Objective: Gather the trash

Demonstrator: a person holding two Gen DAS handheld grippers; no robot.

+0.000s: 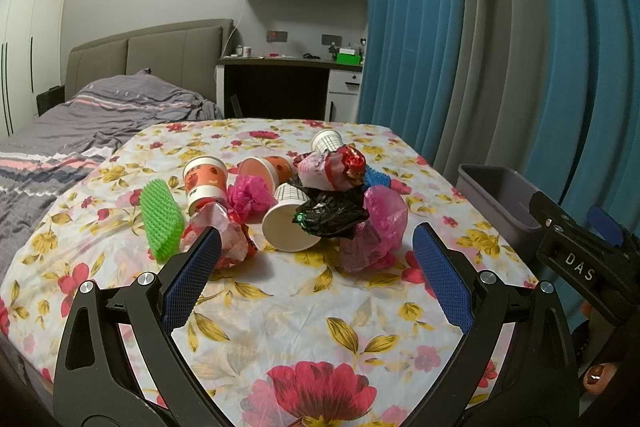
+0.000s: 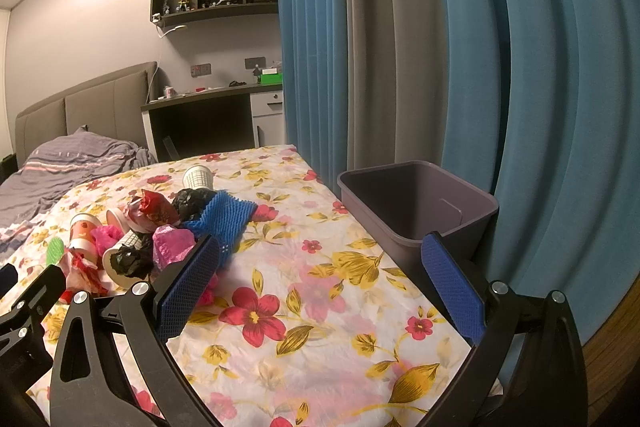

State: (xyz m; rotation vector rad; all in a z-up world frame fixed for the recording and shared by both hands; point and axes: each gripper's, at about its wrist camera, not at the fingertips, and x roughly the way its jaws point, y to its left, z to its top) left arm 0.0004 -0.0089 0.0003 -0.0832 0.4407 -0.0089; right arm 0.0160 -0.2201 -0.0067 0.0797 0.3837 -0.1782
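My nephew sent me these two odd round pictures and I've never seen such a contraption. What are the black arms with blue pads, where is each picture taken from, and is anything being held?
They are hand-held grabbers, one in each of a person's hands, each with its own camera looking along its fingers. One picture is from the left gripper, the other from the right gripper. Both are open and hold nothing. On the floral tablecloth lies a pile of trash: paper cups, crumpled pink bags, a black bag, a green foam net, a blue foam net. A grey bin stands at the table's edge.
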